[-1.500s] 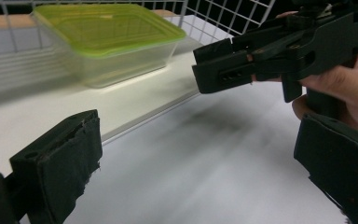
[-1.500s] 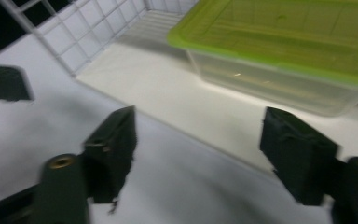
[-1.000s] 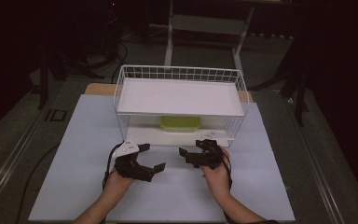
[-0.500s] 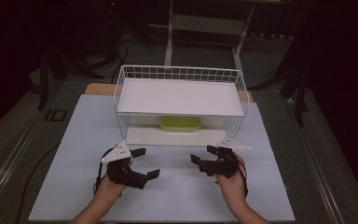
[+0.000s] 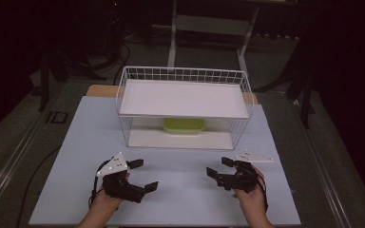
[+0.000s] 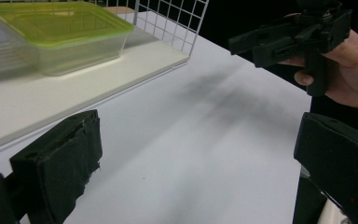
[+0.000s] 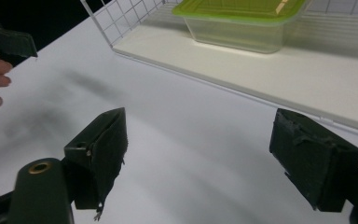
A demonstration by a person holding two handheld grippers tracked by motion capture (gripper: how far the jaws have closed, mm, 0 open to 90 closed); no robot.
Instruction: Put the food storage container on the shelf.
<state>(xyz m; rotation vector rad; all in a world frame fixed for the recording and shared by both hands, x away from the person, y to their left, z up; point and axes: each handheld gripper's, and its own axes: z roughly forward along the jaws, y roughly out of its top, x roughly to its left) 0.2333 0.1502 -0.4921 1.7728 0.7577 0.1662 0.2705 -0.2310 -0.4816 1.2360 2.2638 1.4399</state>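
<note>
Black pads on both claws stand wide apart and hold nothing. Your left claw (image 5: 142, 175) hovers low over the near left of the table (image 5: 76, 142); your right claw (image 5: 218, 167) hovers over the near right, with its grey plate (image 5: 254, 157) uppermost. Each points inward and forward, with bare white table surface between them.

Beyond them stands the white wire rack (image 5: 185, 75), its open front facing you. Its lower shelf (image 5: 147, 138) carries the container with the green lid (image 5: 184, 126), set toward the back and roughly centred, under the upper shelf (image 5: 180, 97). In the left claw view the container (image 6: 60, 37) sits well apart from the pads; the right claw view shows the same (image 7: 247, 23).

Judgement: the step in hand is the reach for the container.

- Keep both claws low so they pass under the upper shelf without catching the wire.
- Enter square through the open front, clear of the side mesh.
- Keep the pads spread until they flank the container's clear walls, one claw on each short end.
- Close below the lid rim; a grip on the lid alone may pop it off.
- Draw it straight toward you along the shelf before lifting.

Whether the container holds anything cannot be told.
</note>
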